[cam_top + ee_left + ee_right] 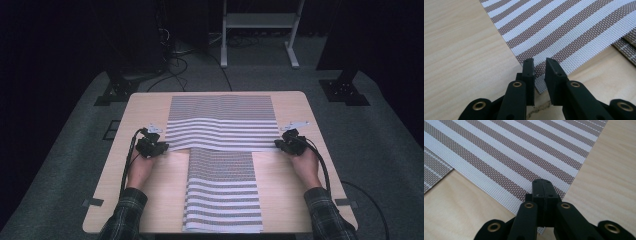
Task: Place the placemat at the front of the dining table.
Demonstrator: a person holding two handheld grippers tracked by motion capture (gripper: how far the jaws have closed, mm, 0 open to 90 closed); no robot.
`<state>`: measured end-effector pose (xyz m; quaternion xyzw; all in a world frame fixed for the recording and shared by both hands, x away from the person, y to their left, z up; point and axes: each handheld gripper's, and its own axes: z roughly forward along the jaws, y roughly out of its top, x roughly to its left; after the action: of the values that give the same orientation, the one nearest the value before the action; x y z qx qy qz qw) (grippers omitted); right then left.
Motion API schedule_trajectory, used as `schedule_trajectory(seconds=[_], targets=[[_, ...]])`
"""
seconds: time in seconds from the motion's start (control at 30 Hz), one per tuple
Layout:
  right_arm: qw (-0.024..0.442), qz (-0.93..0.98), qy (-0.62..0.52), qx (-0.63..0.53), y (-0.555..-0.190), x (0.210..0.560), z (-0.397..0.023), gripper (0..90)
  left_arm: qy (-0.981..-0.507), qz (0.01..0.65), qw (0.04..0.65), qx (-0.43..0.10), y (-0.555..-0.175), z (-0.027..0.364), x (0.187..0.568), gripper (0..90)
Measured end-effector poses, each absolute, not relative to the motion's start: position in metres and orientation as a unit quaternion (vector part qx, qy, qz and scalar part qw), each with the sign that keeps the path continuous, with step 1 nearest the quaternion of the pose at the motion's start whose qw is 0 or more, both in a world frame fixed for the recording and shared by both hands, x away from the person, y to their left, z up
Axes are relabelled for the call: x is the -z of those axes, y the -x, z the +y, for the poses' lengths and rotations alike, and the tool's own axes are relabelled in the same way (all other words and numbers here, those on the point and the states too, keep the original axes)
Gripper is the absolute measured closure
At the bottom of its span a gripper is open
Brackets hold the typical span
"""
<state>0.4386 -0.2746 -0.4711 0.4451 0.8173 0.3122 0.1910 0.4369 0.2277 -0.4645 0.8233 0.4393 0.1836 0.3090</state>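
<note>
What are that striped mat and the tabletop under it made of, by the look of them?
The brown-and-white striped mat looks like woven synthetic mesh, perhaps vinyl: an open grid weave shows, with a matte finish and cleanly cut edges. The pale table looks like light wood or wood-look laminate: faint grain lines and a smooth, softly shiny surface. I cannot tell which.

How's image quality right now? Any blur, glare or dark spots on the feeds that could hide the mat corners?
High view: table evenly lit, surroundings dark, fine stripes on the striped mat smear into grey. Left gripper view: weave sharp at the left tongs, which stand slightly apart over the mat corner; no glare. Right gripper view: right tongs pressed together on the corner, weave crisp, far stripes soften slightly.
</note>
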Motion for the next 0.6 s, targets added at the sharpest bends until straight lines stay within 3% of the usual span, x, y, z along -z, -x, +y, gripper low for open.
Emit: schedule_trajectory(seconds=[0.6], targets=[[0.203,0.808,-0.467,-0.295,-0.475,0.469,-0.269,89.9,-0.818,0.458,0.288,-0.197,-0.469,0.222,0.462,78.4]])
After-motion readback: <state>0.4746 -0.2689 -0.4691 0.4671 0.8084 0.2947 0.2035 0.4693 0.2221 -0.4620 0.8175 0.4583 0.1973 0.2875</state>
